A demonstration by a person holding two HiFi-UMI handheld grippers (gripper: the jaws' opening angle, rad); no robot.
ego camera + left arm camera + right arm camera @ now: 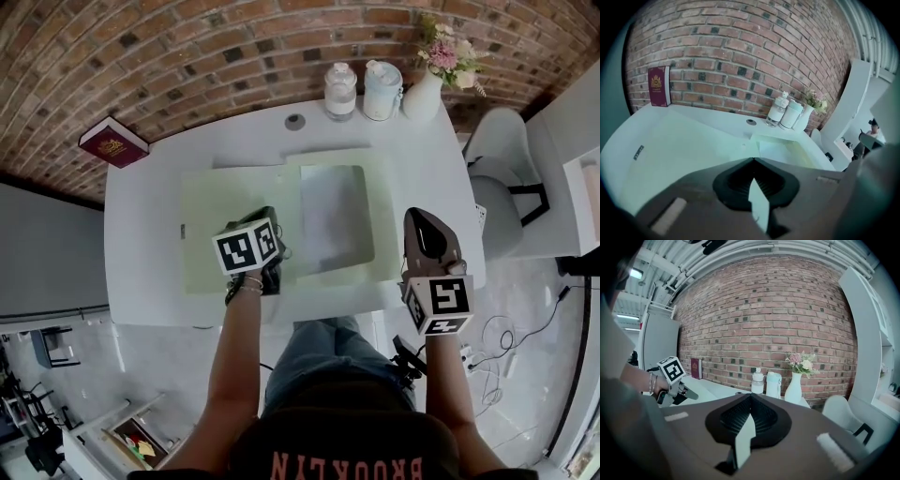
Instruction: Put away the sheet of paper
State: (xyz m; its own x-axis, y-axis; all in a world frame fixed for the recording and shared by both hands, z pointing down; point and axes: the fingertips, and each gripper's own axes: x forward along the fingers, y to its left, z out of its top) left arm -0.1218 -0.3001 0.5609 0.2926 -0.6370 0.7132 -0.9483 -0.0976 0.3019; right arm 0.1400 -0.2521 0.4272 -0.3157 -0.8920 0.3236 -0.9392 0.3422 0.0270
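The sheet of paper [333, 217] lies flat on the right half of an open pale green folder [211, 230], just ahead and to the right of the left gripper's [265, 220] fingertips. It looks squared to that half, probably so the free left flap can fold over it; that is my guess at how it gets put away. The left gripper hangs over that left flap with its jaws drawn together on nothing; whether the tips touch the flap, I cannot tell. The right gripper [422, 225], also closed and empty, is held beyond the folder's right edge, well off the sheet, likely just out of the way.

The folder rests on a white table [141, 272]. Far ahead of both sets of fingers, along a brick wall [187, 56], stand two bottles [340, 91], a vase of flowers [424, 94] and a red book [113, 142]. A white chair [497, 187] sits right of the right gripper.
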